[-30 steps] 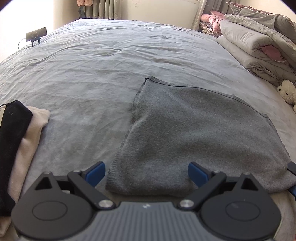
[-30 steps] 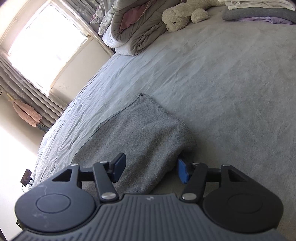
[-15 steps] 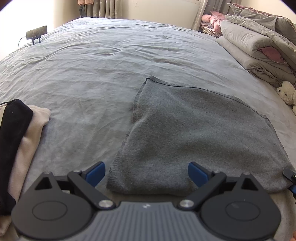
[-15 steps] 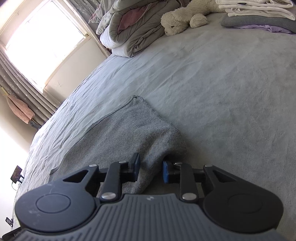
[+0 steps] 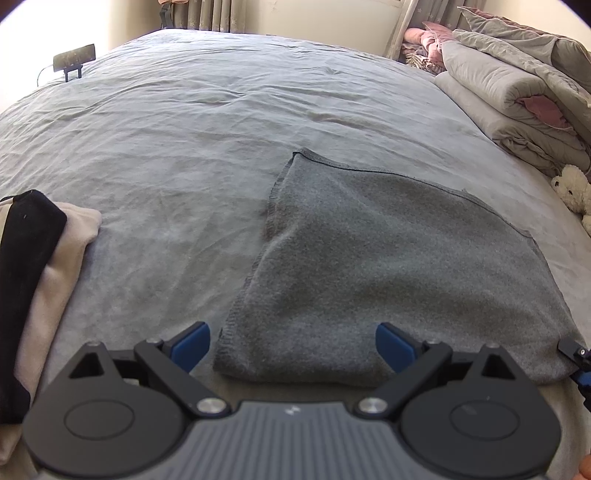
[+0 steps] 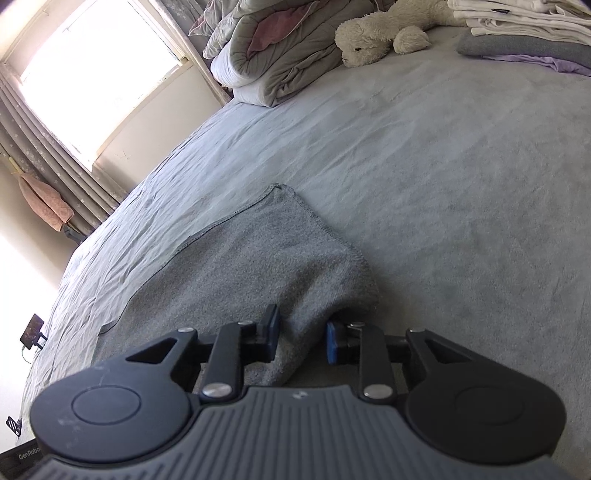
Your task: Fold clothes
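Grey cloth [image 5: 399,266], one item, is lying flat near the middle of the bed [image 5: 221,122], its near fold running along the front edge and its stitched hem tracing the far and left sides. Left gripper [image 5: 291,341] is hanging over the cloth's near left corner with its jaws standing wide apart; the blue pads [image 5: 190,341] are sitting either side of that corner and pressing on nothing. Right gripper [image 6: 301,339] is sitting at the cloth's near right corner, where a raised ridge of fabric is passing between the blue pads [image 6: 331,341]; the jaws are standing narrow, but whether the pads are actually pinching the fabric cannot be told, since a sliver of gap is showing on each side. In the left view the tip of the right gripper [image 5: 576,356] is peeking in at the cloth's right corner. Beige and black clothes [image 5: 40,266] are lying at the bed's left edge, well apart from the cloth, with bare sheet between. Folded duvets [image 5: 517,99] are stacking along the far right edge, a plush toy [image 6: 380,31] is lying just beside them, and a pile of folded laundry [image 6: 524,33] is sitting next to the toy, all well apart from the cloth. A small black device [image 5: 74,59] is standing at the far left corner. Wide, wrinkled sheet is lying open beyond the cloth's far hem and to its right, leaving room on both sides.
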Available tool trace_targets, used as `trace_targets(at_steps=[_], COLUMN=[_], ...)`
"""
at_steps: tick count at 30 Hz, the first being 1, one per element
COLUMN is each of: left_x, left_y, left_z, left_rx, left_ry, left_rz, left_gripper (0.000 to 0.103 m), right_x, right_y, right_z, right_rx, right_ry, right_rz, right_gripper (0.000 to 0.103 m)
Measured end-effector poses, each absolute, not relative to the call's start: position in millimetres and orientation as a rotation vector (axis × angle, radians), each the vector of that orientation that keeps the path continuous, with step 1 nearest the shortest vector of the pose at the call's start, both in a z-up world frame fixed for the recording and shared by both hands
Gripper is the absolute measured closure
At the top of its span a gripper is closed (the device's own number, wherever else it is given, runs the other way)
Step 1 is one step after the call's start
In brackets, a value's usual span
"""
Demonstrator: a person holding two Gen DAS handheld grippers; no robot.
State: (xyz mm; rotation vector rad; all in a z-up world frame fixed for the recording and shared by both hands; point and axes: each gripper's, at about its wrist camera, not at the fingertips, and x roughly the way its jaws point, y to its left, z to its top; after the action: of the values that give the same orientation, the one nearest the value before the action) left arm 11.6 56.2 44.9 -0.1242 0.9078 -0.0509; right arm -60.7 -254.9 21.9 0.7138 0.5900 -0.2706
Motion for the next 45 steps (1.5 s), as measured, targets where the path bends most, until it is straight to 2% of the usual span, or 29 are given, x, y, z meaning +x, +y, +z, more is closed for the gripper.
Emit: trace_targets(at_steps=[2,17,23,29,33,38,45], left_x=[11.7,12.3,2.7,-20.5,-17.7,-8.6,-20.9], left_y=[55.5,55.9,41.0,-13.3,-36.7,-41.1,-65.9], left_z=[44.2,40.9,53.8,55.0,42.3,37.5,24.5], left_rx=[-0.122,-0.123,-0.049,0.136,0.228,0.191,0.362], left_ry=[0.911,0.937,0.833,0.711,0.695,0.689,0.610], left_rz=[-0.050,-0.047,-0.072,-0.260,-0.248,-0.236,-0.253], left_gripper=[0.006,0.006,0.006,0.006,0.006,0.006,0.006], right_x=[-61.4,-66.5,-65.5,-64.1,-63.2,-62.8,-57.8], right_y=[-254.7,-256.7,-254.7,-257.3,-262.3,-266.0,-267.5], right_z=[23.2,24.6,26.9,28.9,29.9,30.6,27.5], right_rx=[0.713,0.756,0.741,0.766,0.811,0.861,0.904], right_ry=[0.584,0.553,0.551,0.563,0.574,0.593,0.630], right_rz=[-0.274,-0.284,-0.283,-0.288,-0.288,-0.290,-0.316], right_gripper=[0.083,0.084,0.084,0.084,0.084,0.084,0.083])
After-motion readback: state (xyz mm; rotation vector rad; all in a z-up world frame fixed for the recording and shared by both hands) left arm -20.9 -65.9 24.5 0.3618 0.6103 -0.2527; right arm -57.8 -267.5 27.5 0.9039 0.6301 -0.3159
